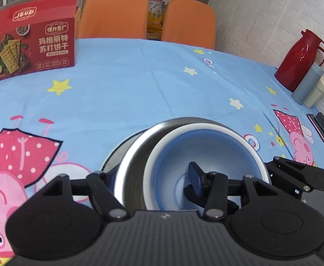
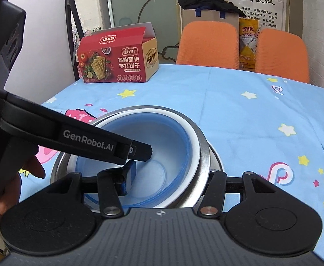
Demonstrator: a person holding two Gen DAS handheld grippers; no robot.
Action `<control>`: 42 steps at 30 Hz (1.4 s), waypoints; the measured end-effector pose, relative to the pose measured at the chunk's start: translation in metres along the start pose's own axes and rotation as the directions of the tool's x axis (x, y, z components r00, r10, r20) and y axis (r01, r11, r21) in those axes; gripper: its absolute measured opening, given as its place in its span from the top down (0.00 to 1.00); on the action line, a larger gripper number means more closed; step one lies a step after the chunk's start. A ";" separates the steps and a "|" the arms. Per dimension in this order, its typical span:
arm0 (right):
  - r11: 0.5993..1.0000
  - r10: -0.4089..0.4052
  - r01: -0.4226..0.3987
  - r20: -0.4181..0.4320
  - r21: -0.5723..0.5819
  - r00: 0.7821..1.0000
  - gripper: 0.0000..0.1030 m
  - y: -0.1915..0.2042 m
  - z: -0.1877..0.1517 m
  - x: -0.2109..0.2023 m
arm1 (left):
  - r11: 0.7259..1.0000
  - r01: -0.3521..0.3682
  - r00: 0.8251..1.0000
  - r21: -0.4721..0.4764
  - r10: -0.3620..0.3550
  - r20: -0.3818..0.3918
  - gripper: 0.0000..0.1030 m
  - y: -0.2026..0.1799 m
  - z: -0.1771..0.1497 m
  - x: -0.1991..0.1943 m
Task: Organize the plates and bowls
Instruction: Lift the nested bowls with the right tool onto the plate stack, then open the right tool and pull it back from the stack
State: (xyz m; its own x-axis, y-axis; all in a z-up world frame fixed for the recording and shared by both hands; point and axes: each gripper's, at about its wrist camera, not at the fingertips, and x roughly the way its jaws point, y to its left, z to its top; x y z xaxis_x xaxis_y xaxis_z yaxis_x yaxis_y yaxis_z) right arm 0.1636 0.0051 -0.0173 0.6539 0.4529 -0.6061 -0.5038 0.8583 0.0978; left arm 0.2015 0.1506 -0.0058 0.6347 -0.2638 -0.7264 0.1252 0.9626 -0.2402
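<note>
A blue bowl with a white rim [image 1: 197, 153] [image 2: 159, 146] sits nested in a steel bowl [image 1: 137, 155] [image 2: 203, 153], on a plate whose patterned edge [image 1: 117, 148] [image 2: 216, 157] shows beneath. My left gripper [image 1: 153, 177] straddles the near-left walls of both bowls, one finger inside the blue bowl, one outside the steel one. My right gripper [image 2: 170, 179] straddles the near-right walls the same way. Both jaws stand wide apart. The left gripper's body [image 2: 73, 137] crosses the right wrist view over the bowl.
The table has a blue cartoon cloth [image 1: 139, 88]. A red cracker box [image 1: 31, 42] [image 2: 117, 59] stands far left. A red thermos [image 1: 299, 59], grey and cream containers [image 1: 308, 84] and a dark case [image 1: 322, 129] line the right edge. Two orange chairs [image 1: 113, 13] stand behind.
</note>
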 end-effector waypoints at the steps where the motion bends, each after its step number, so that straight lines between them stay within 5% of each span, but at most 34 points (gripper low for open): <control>1: 1.000 0.000 0.000 -0.001 0.003 1.000 0.11 -0.001 0.000 0.002 | 1.000 0.004 1.000 0.003 -0.004 0.005 0.51 0.000 0.000 0.001; 5: 0.999 0.044 -0.044 -0.010 0.029 0.999 0.00 -0.005 0.000 0.006 | 0.999 -0.021 0.998 0.028 0.020 0.056 0.30 -0.007 -0.003 -0.003; 9: 0.998 0.044 -0.044 0.018 0.033 0.999 0.00 -0.008 0.004 -0.004 | 1.000 -0.008 0.987 -0.006 0.009 0.159 0.29 -0.006 0.002 -0.021; 13: 0.998 -0.055 0.051 0.128 0.032 0.990 0.00 -0.016 0.011 -0.032 | 0.997 0.010 0.965 -0.071 0.009 0.261 0.29 -0.008 0.010 -0.046; 17: 0.993 -0.088 0.073 0.171 0.095 0.981 0.00 -0.035 0.011 -0.051 | 0.995 -0.068 0.931 -0.077 0.091 0.353 0.29 -0.025 0.008 -0.067; 23: 0.984 -0.131 0.106 0.167 0.146 0.977 0.00 -0.048 -0.007 -0.071 | 0.989 -0.100 0.907 -0.111 0.136 0.397 0.28 -0.054 -0.017 -0.085; 28: 0.977 -0.159 0.131 0.171 0.165 0.972 0.00 -0.050 -0.027 -0.090 | 0.981 -0.129 0.914 -0.144 0.174 0.366 0.28 -0.071 -0.041 -0.090; 34: 0.971 -0.185 0.156 0.163 0.180 0.969 0.00 -0.051 -0.057 -0.110 | 0.969 -0.218 0.890 -0.117 0.246 0.384 0.28 -0.098 -0.079 -0.097; 39: 0.966 -0.195 0.161 0.162 0.201 0.967 0.00 -0.052 -0.081 -0.123 | 0.984 -0.122 0.926 -0.128 0.159 0.341 0.28 -0.103 -0.103 -0.098; 42: 0.965 -0.199 0.166 0.153 0.202 0.968 0.00 -0.052 -0.095 -0.129 | 0.977 -0.165 0.927 -0.138 0.201 0.317 0.28 -0.108 -0.116 -0.095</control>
State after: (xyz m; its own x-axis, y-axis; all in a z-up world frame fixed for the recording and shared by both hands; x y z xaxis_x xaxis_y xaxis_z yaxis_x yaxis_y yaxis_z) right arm 0.0522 -0.1205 -0.0190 0.8193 0.3047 -0.4857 -0.2636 0.9524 0.1528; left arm 0.0393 0.0651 0.0146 0.8554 -0.0315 -0.5171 -0.0873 0.9751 -0.2038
